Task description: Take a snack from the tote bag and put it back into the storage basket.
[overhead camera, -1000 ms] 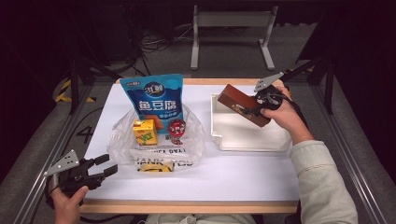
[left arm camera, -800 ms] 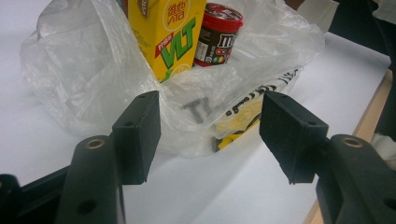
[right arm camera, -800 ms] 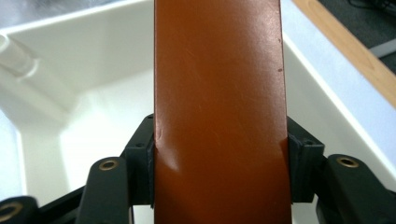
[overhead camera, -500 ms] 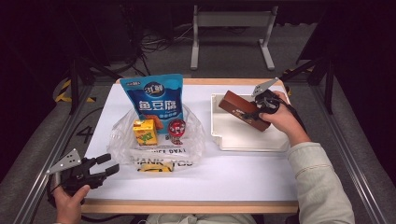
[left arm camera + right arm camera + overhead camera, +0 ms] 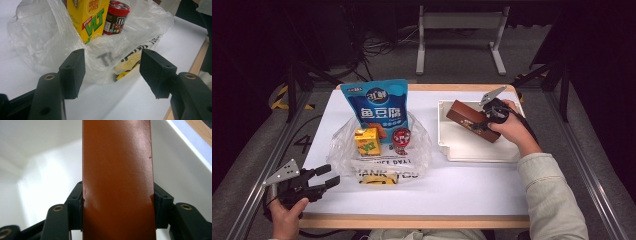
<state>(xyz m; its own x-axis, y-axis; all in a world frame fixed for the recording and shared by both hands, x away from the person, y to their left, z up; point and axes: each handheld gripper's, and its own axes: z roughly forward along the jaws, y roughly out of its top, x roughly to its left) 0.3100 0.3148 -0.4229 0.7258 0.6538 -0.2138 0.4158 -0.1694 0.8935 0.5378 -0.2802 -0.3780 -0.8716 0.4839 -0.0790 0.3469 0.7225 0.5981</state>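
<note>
Right gripper (image 5: 478,123): its jaws are closing on both sides of a brown box (image 5: 472,120) and are holding it tilted above the white tray (image 5: 472,152); in the right gripper view the brown box (image 5: 117,180) is sitting tight between the two jaws.
Left gripper (image 5: 324,177): it is resting low at the near left corner of the desk (image 5: 432,192), with the jaws standing wide apart and gripping nothing.
Plastic bag (image 5: 379,155): it is lying on the desk just in front of the open left jaws, not touching them.
Inside the bag: a yellow drink carton (image 5: 87,18) is standing beside a small candy tub with a red lid (image 5: 116,16).
Blue snack pouch (image 5: 377,107): it is standing upright at the back of the bag.
White tray: it is sitting on the right part of the desk, well apart from the bag.
</note>
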